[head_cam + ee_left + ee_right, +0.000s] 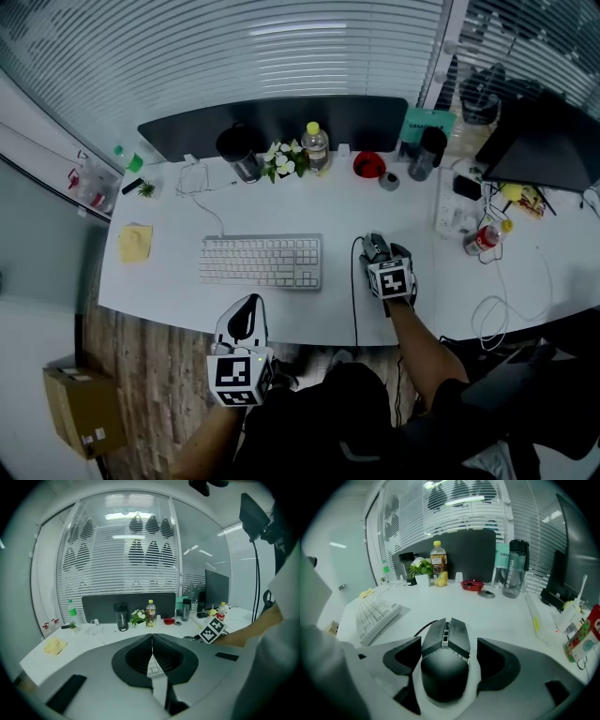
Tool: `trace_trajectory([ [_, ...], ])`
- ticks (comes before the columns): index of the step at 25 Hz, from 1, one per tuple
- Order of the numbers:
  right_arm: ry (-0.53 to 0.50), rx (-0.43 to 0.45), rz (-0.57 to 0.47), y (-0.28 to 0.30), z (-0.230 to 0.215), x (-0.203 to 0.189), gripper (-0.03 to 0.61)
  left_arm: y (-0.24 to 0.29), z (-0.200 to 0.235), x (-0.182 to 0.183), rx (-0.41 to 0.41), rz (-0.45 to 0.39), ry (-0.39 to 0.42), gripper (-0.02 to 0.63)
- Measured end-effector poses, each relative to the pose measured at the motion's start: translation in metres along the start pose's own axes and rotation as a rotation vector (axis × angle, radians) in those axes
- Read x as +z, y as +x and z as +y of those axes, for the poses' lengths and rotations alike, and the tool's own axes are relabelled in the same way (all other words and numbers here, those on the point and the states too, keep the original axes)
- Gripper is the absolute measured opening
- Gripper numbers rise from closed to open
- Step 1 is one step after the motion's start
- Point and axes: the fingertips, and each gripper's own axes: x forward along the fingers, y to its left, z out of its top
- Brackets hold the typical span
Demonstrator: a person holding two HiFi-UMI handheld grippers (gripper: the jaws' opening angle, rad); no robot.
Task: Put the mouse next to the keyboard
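Note:
The dark grey wired mouse (377, 248) (445, 658) rests on the white desk (281, 206), a short way right of the white keyboard (261, 261) (375, 613). My right gripper (382, 255) (447, 641) stands open around the mouse, one jaw on each side, with a thin gap showing at the pads. My left gripper (247, 314) (151, 641) hovers at the desk's near edge below the keyboard, its jaws shut together on nothing.
Along the back stand a black shaker cup (239, 152), a small plant (284, 159), a yellow-capped bottle (316, 145), a red dish (369, 165) and a grey bottle (427, 153). Yellow notes (135, 242) lie far left. Cables (497, 314) and clutter lie to the right.

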Motion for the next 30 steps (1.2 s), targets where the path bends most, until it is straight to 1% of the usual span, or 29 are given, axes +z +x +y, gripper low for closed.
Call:
trace_trajectory([
  [6,-0.004,0.015,-0.055,-0.029,0.009,0.02,0.37,-0.01,0.002,0.01,-0.012,-0.034,0.017,0.029],
  [9,0.003,0.039,-0.113,-0.054,0.021,0.036,0.368,-0.017,0.003,0.017,-0.034,-0.051,-0.009,0.029],
  [11,0.007,0.05,-0.163,-0.074,0.027,0.049,0.35,-0.02,0.001,0.026,-0.065,-0.072,-0.033,0.029],
  [13,-0.012,0.043,-0.205,-0.097,0.028,0.063,0.343,-0.024,-0.003,0.036,-0.113,-0.099,-0.048,0.029],
  [15,-0.025,0.039,-0.242,-0.118,0.03,0.075,0.34,-0.028,-0.007,0.045,-0.157,-0.117,-0.047,0.029],
  [18,-0.01,0.06,-0.293,-0.149,0.038,0.094,0.336,-0.034,-0.008,0.058,-0.2,-0.137,-0.036,0.029],
  [19,-0.011,0.058,-0.315,-0.161,0.04,0.102,0.333,-0.035,-0.007,0.063,-0.205,-0.147,-0.028,0.029],
  [20,-0.018,0.046,-0.342,-0.174,0.042,0.11,0.312,-0.037,-0.005,0.067,-0.199,-0.154,-0.012,0.029],
  [21,-0.03,0.028,-0.373,-0.187,0.043,0.119,0.273,-0.037,-0.003,0.071,-0.182,-0.155,0.013,0.029],
  [22,-0.041,0.013,-0.401,-0.201,0.045,0.128,0.256,-0.036,0.0,0.073,-0.164,-0.146,0.041,0.029],
  [24,-0.05,0.008,-0.446,-0.225,0.053,0.141,0.256,-0.035,0.003,0.076,-0.171,-0.124,0.069,0.029],
  [25,-0.052,0.013,-0.462,-0.237,0.058,0.147,0.256,-0.036,0.004,0.08,-0.188,-0.129,0.063,0.029],
  [28,-0.063,0.02,-0.507,-0.271,0.071,0.163,0.254,-0.043,0.01,0.097,-0.225,-0.182,0.028,0.029],
  [30,-0.061,0.031,-0.539,-0.29,0.082,0.173,0.236,-0.047,0.016,0.106,-0.231,-0.195,0.022,0.029],
])
